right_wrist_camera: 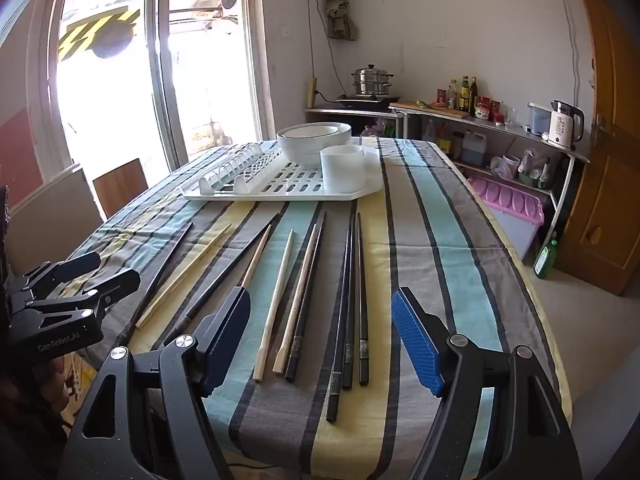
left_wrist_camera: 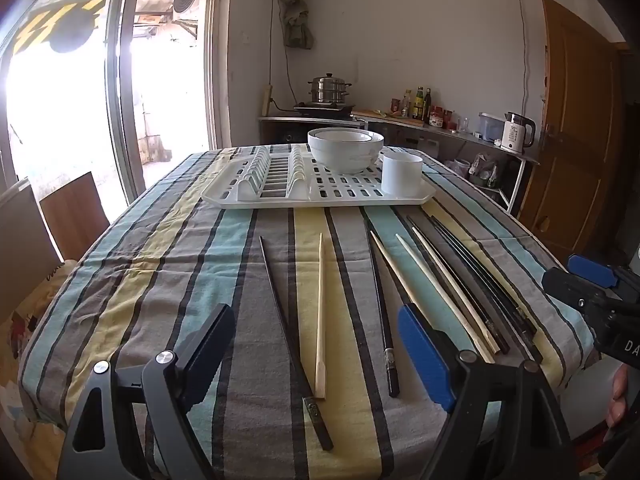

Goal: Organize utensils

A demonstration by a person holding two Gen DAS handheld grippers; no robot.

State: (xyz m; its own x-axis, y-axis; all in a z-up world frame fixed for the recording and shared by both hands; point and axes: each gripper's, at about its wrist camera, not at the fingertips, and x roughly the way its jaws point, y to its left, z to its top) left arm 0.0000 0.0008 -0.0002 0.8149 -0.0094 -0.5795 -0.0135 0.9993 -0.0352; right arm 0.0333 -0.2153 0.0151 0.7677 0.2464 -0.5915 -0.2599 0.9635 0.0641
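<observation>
Several chopsticks lie loose on the striped tablecloth (left_wrist_camera: 160, 280), some black and some pale wood. In the left wrist view a black chopstick (left_wrist_camera: 282, 304) and a pale chopstick (left_wrist_camera: 320, 280) lie between the fingers of my left gripper (left_wrist_camera: 316, 312), which hangs open just above them. More lie in a fan to the right (left_wrist_camera: 448, 280). The right wrist view shows my right gripper (right_wrist_camera: 320, 296) open over a pale chopstick (right_wrist_camera: 275, 300) and three black chopsticks (right_wrist_camera: 361, 300). Neither gripper holds anything. Each shows in the other's view: right gripper (left_wrist_camera: 592, 280), left gripper (right_wrist_camera: 80, 280).
A white drying rack (left_wrist_camera: 320, 196) stands at the far side of the table with stacked bowls (left_wrist_camera: 344, 152) and a white cup (left_wrist_camera: 401, 174). Wooden chairs (left_wrist_camera: 74, 216) stand at the left. A counter with a pot, bottles and a kettle (right_wrist_camera: 564, 124) lines the back wall.
</observation>
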